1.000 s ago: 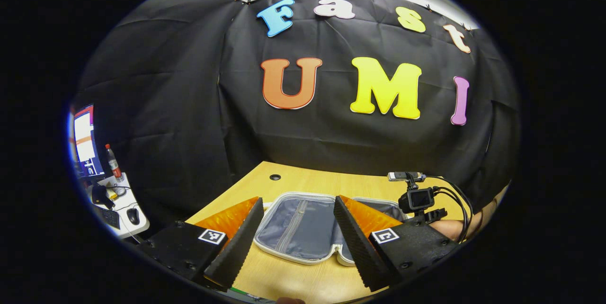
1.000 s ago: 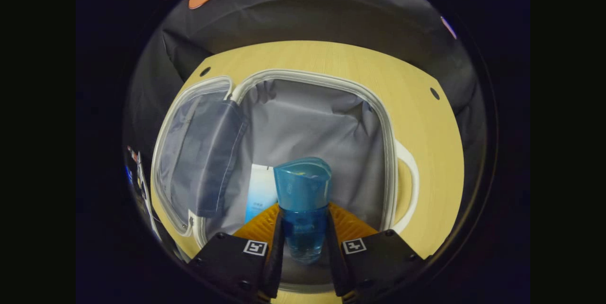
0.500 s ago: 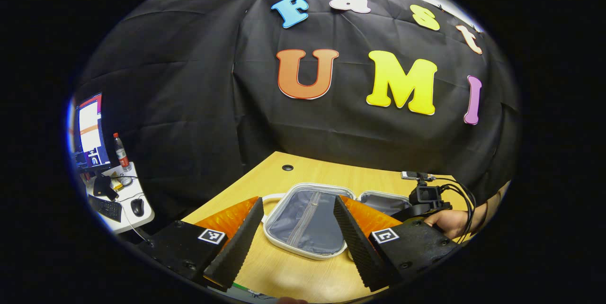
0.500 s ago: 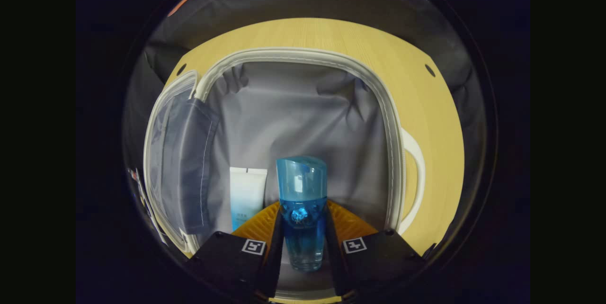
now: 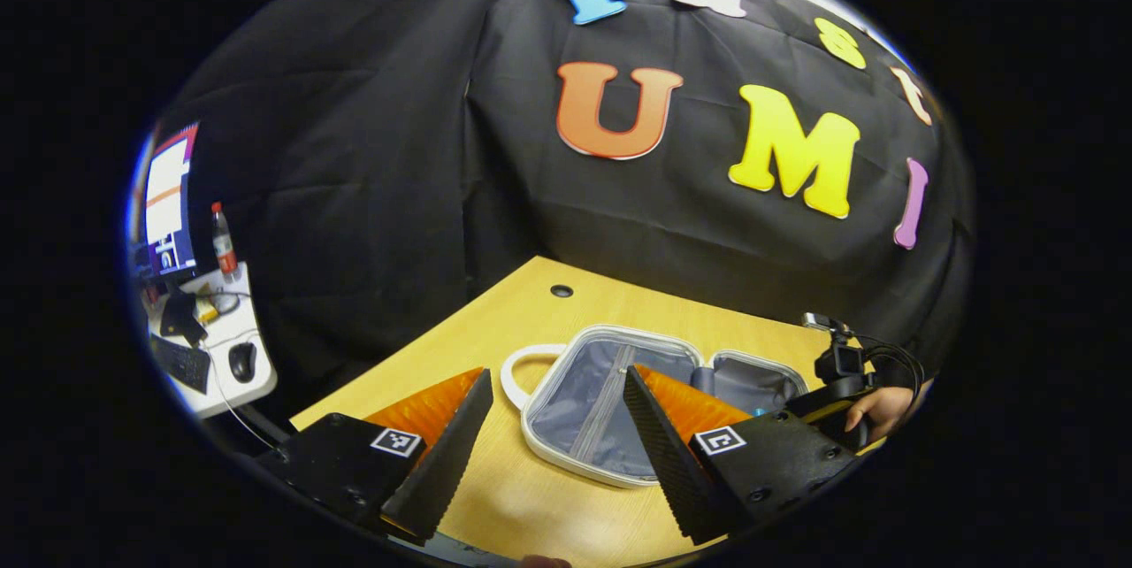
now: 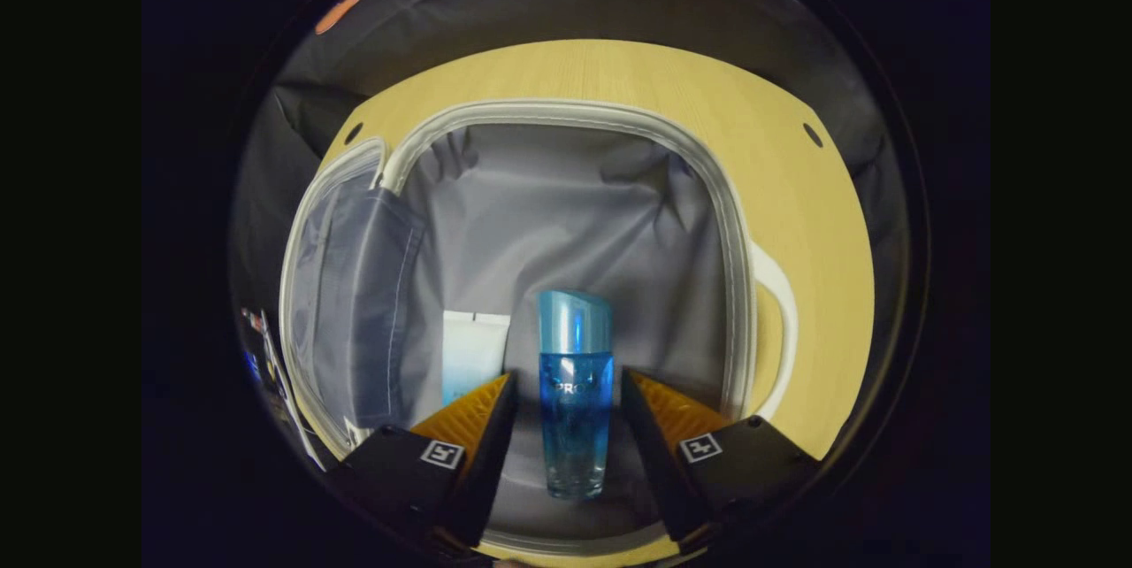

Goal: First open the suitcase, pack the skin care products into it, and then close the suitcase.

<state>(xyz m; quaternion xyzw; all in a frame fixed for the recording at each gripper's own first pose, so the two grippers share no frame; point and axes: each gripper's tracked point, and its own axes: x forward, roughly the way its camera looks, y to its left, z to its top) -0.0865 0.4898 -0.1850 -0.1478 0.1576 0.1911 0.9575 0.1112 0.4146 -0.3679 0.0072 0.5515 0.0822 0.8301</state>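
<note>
Your right gripper [image 6: 566,387] jaws had parted since a moment before, releasing the bottle [image 6: 575,409] into the open suitcase [image 6: 566,112] beside the tube [image 6: 473,351]. Your left gripper [image 5: 557,391] hung wide open, empty, above the worktop [image 5: 522,515].

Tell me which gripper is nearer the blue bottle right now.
Right. The right gripper straddles the blue bottle lying in the suitcase, jaws open on either side. The left gripper hangs over the table on the lid side, apart from it.
</note>
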